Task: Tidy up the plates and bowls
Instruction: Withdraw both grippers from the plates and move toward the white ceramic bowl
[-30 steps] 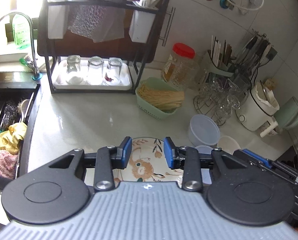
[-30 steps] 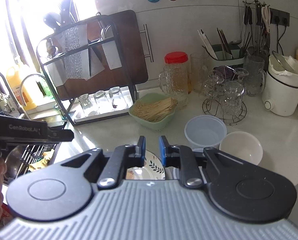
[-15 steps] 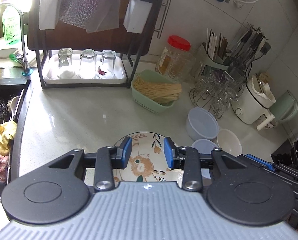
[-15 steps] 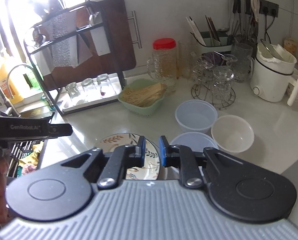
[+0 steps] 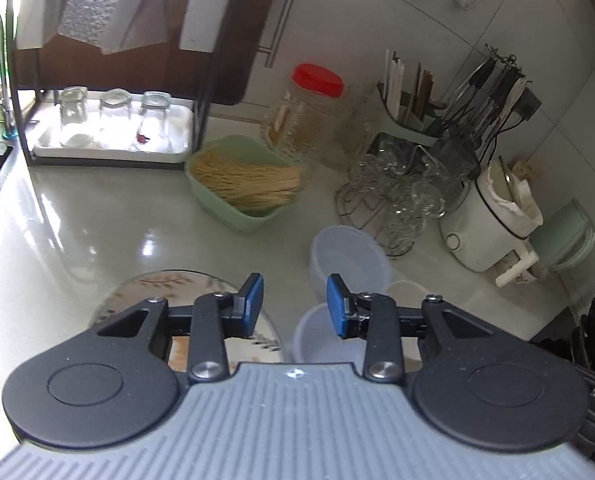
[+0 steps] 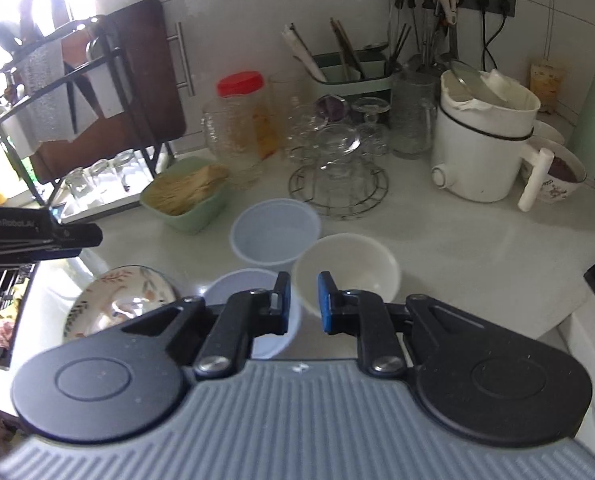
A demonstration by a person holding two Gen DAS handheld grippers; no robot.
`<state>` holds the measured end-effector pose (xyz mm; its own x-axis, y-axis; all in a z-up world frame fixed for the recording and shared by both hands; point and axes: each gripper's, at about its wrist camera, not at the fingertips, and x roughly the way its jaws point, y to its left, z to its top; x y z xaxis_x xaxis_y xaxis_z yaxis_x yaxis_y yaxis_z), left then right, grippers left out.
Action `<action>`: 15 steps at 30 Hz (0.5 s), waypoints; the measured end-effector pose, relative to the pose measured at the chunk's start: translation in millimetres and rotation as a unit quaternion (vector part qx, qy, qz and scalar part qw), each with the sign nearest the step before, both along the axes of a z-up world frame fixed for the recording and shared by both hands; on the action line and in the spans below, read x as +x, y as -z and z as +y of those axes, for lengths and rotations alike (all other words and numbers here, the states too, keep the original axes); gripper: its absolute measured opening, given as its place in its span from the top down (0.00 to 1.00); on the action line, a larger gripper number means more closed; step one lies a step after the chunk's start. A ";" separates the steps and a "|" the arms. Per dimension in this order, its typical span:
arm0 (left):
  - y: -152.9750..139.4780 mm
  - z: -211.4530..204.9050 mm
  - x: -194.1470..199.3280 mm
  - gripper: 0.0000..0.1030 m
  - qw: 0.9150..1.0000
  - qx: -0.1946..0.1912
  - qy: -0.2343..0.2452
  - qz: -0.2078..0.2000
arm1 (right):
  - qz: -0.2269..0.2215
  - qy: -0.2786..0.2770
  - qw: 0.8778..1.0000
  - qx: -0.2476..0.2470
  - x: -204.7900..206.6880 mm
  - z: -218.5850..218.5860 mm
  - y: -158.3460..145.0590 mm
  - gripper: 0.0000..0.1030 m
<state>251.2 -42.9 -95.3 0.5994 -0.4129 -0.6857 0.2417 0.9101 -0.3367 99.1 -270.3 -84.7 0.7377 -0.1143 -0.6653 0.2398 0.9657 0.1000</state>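
Near the white bowl (image 6: 347, 268), the empty, nearly closed right gripper (image 6: 303, 302) is best opened before its rim is straddled squarely.

Both the left gripper (image 5: 294, 304) and right gripper (image 6: 303, 303) share blue pads, black linkages with silver screws, and a ribbed grey body.

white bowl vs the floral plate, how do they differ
The white bowl is deep with tall sides; the floral plate is wide and shallow. The bowl is plain white inside, while the plate carries a leaf and animal pattern. The bowl sits to the right among the translucent bowls, the plate apart to the left, nearer the sink side. Both rest upright on the counter, and neither is held.
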 end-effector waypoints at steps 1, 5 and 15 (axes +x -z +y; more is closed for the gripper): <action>0.1 -11.2 -0.2 0.62 1.000 0.004 -0.001 0.001 | 0.001 -0.002 1.000 0.000 -0.5 -10.3 2.0 0.82; 0.9 -53.7 -1.2 0.62 1.000 -0.003 -0.007 0.013 | 0.003 -0.006 1.000 0.016 -0.9 -45.9 9.7 0.82; 12.0 -132.4 1.3 0.58 0.997 0.006 0.031 0.071 | 0.020 -0.008 0.999 0.028 -1.5 -102.5 31.2 0.81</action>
